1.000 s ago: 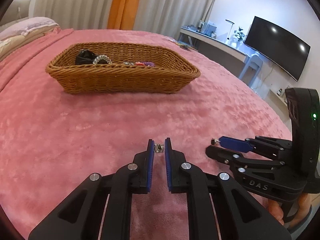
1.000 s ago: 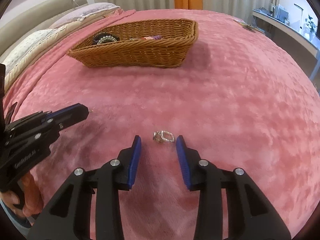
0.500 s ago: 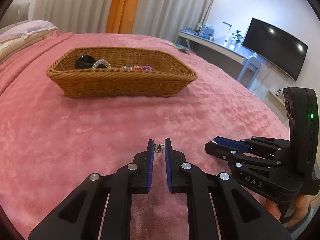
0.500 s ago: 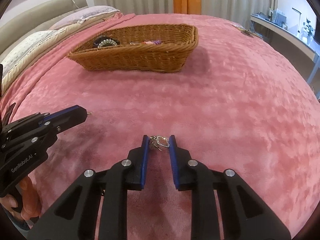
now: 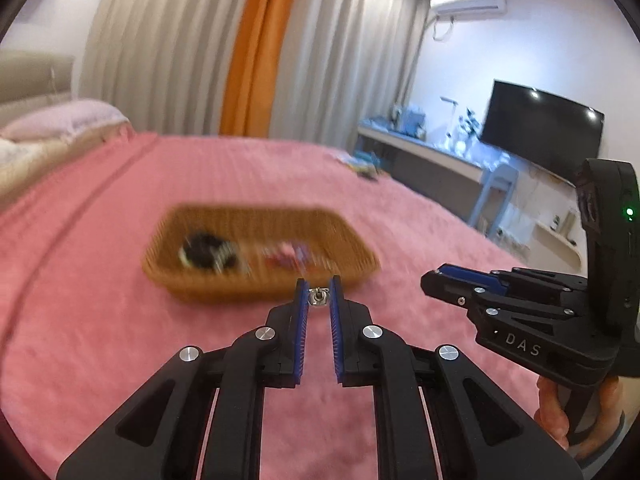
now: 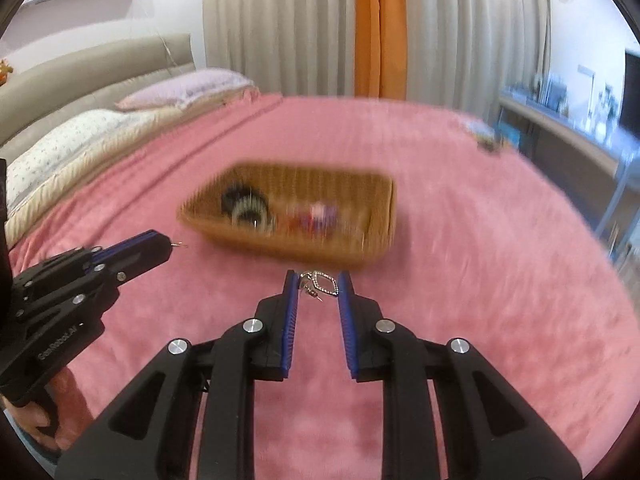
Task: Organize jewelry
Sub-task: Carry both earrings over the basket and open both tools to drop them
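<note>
My left gripper [image 5: 318,286] is shut on a small silver earring [image 5: 317,297], held clear of the pink bedspread. In the right wrist view that left gripper [image 6: 166,240] shows at the left, and the earring's hook [image 6: 179,244] pokes out of its tip. My right gripper [image 6: 318,280] is shut on a diamond-shaped silver earring [image 6: 325,283] pinched between its blue pads. It also appears at the right of the left wrist view [image 5: 438,276]. Beyond both grippers a wicker basket [image 5: 256,292] [image 6: 280,248] rests on the bed, blurred, holding a black-and-white beaded piece and red and purple pieces.
Pillows [image 6: 80,136] and a headboard line the bed's left side. A desk [image 5: 432,156] and a dark screen [image 5: 544,128] stand at the right, past the bed's edge. Small loose items [image 6: 486,138] lie on the bedspread's far right. A hand [image 5: 560,412] grips the right tool's handle.
The right gripper closed on the diamond-shaped earring. Both grippers then rose off the bedspread with their earrings, and the basket now sits lower and blurred in both views.
</note>
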`<state>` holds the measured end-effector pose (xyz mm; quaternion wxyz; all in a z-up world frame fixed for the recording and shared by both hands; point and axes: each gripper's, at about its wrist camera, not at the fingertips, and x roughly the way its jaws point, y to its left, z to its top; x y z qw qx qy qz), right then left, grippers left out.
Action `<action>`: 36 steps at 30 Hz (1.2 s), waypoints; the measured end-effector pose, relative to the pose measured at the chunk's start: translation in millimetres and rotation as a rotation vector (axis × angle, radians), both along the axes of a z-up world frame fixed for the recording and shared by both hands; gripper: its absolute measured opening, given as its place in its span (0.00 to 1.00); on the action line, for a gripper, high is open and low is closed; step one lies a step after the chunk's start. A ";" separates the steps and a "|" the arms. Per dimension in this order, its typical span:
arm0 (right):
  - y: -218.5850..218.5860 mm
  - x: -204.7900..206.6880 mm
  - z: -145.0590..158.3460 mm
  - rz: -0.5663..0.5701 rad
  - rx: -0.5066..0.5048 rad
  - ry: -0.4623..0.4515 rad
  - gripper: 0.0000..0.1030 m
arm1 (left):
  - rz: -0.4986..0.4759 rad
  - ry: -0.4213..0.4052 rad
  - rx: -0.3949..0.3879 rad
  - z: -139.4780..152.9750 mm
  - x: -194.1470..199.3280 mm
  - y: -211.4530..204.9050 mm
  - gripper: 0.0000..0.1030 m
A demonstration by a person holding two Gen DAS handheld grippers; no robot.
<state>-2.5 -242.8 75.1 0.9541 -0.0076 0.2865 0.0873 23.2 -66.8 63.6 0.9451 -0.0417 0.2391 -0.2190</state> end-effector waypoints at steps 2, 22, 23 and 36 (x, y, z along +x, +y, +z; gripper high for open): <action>6.2 12.0 20.8 0.015 0.004 -0.039 0.17 | -0.008 -0.021 -0.016 15.0 9.5 2.9 0.09; 19.4 188.1 -33.3 0.006 0.126 0.110 0.17 | -0.003 0.097 0.011 -40.6 168.5 5.1 0.09; 18.2 191.4 -39.6 0.002 0.125 0.126 0.17 | -0.006 0.109 0.016 -46.4 171.6 4.7 0.09; 6.4 194.8 -50.2 0.005 0.202 0.179 0.46 | -0.008 0.153 0.000 -56.7 170.1 11.4 0.25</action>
